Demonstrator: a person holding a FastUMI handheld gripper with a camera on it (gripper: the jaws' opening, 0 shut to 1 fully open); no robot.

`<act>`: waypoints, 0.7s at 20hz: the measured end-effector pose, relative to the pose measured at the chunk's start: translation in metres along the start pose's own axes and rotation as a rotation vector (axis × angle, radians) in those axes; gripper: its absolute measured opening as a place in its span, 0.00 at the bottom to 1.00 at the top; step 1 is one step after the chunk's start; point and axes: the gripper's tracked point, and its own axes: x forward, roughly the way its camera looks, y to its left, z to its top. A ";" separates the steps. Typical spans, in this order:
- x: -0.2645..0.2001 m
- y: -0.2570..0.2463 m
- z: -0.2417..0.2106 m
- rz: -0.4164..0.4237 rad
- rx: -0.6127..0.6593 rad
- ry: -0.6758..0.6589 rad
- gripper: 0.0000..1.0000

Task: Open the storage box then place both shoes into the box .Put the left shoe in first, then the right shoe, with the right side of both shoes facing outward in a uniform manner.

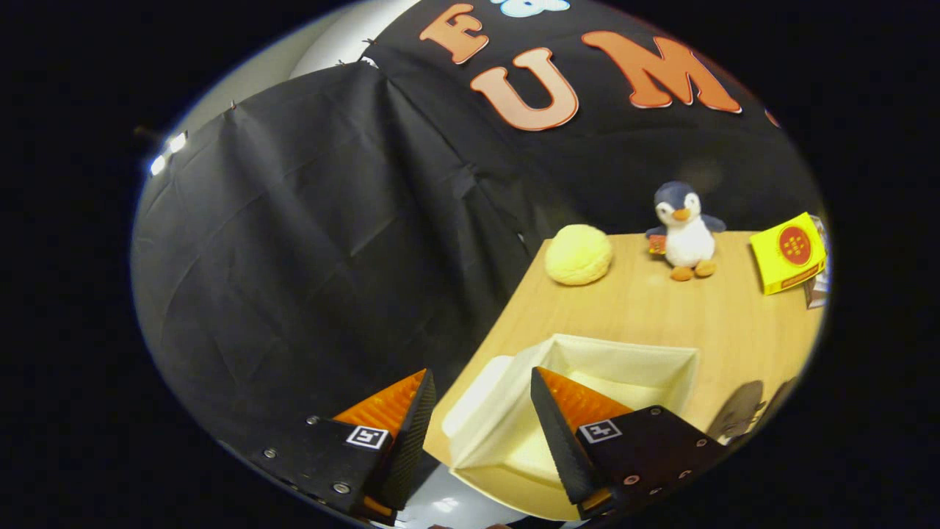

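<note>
A cream storage box (646, 371) stands open at the near left corner of the wooden table (661, 308). Its pale lid flap (476, 397) hangs over the box's left side. My gripper (481, 373) is open and tilted, with nothing between its fingers. One finger (565, 411) hovers over the box's inside, while the other finger (396, 411) is past the table's left edge, in front of the black cloth. Just right of the box lies a grey-brown shape (736, 411) that looks like a shoe, with a second dark shape (783, 391) beside it, both cut off.
At the back of the table sit a yellow plush ball (578, 254), a penguin plush toy (684, 229) and a yellow carton (790, 252). The table's left edge runs diagonally from the ball toward the box. Black cloth hangs beyond it.
</note>
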 end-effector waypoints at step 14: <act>-0.107 -0.255 -0.136 -0.457 0.010 0.120 0.84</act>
